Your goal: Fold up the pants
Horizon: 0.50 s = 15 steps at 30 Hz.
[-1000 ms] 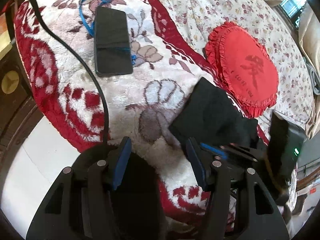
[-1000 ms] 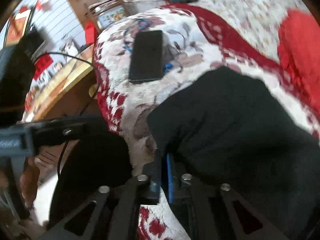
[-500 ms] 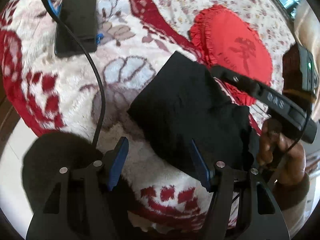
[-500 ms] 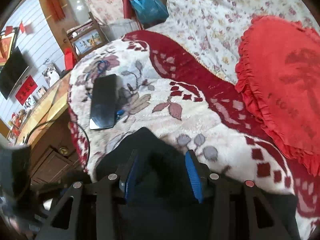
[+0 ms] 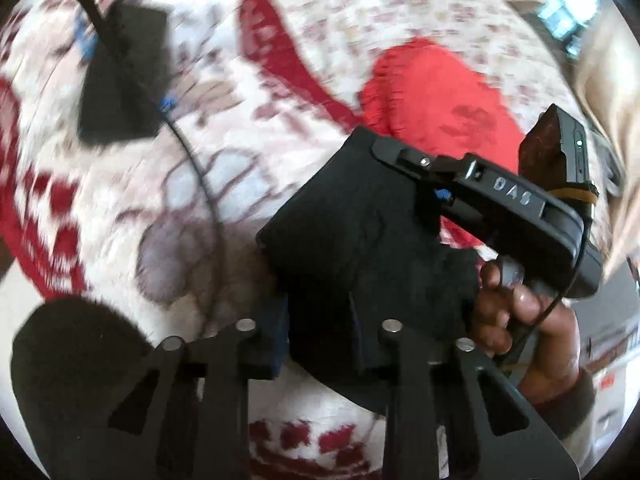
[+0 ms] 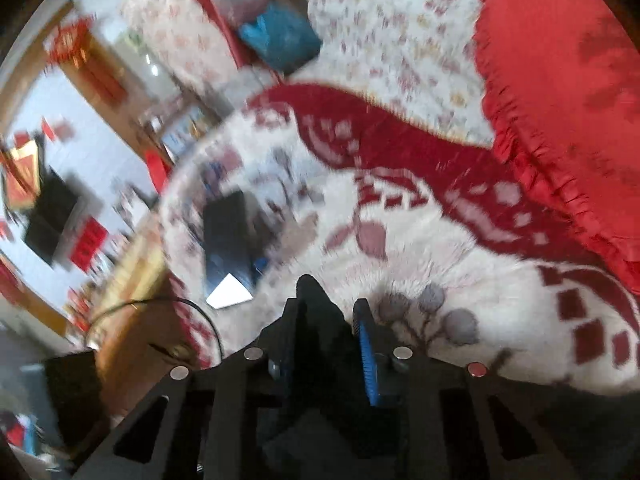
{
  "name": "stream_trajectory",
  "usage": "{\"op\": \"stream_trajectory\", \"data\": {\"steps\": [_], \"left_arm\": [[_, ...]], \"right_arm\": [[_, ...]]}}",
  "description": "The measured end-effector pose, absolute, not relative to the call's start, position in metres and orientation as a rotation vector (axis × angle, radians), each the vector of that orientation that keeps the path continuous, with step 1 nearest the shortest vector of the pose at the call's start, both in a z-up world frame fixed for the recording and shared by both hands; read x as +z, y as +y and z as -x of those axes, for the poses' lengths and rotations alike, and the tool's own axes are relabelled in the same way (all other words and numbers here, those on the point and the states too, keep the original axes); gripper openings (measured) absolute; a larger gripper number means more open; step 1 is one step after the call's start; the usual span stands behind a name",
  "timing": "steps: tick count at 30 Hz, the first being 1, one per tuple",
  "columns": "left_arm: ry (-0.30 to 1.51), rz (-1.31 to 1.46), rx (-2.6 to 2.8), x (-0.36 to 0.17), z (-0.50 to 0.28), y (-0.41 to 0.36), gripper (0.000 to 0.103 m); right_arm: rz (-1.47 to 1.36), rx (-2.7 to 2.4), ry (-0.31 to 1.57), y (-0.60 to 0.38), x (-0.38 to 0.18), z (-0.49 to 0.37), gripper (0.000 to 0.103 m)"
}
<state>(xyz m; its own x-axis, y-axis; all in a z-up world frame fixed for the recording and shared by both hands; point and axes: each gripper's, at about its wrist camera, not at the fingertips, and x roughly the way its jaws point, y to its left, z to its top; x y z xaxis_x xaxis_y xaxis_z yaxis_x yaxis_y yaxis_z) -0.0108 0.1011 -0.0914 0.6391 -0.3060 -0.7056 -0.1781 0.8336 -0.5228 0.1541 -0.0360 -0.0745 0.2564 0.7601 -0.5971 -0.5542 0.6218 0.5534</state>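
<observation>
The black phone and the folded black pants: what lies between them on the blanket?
In the left wrist view, only bare blanket and a thin black cable crossing it lie between the phone and the pants.

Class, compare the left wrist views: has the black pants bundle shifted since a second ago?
Yes. The black pants now sit between the left gripper fingers, overlapping the red cushion.

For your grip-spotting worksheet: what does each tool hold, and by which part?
Both tools are closing on the folded black pants: the left tool at the near edge, the right tool at a raised corner.
</observation>
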Motion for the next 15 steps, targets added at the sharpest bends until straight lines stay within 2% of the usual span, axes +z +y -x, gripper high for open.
{"op": "stream_trajectory", "data": {"steps": [1,6,11,12,15], "left_arm": [[0.857,0.572,-0.106,-0.08,0.013,0.095,0.022],[0.718,0.419,-0.288,-0.027,0.024,0.048,0.022],[0.692,0.259,-0.502,-0.014,0.025,-0.019,0.022],[0.706,0.234,-0.549,-0.018,0.024,-0.036,0.022],[0.785,0.178,-0.67,-0.042,0.02,-0.082,0.022]], "right_arm": [[-0.291,0.916,0.925,-0.049,-0.063,-0.152,0.022],[-0.389,0.888,0.807,-0.118,-0.023,-0.133,0.022],[-0.42,0.718,0.761,-0.21,-0.017,-0.104,0.025],[-0.422,0.637,0.763,-0.229,-0.021,-0.097,0.027],[-0.503,0.46,0.79,-0.282,-0.039,-0.074,0.047]]}}
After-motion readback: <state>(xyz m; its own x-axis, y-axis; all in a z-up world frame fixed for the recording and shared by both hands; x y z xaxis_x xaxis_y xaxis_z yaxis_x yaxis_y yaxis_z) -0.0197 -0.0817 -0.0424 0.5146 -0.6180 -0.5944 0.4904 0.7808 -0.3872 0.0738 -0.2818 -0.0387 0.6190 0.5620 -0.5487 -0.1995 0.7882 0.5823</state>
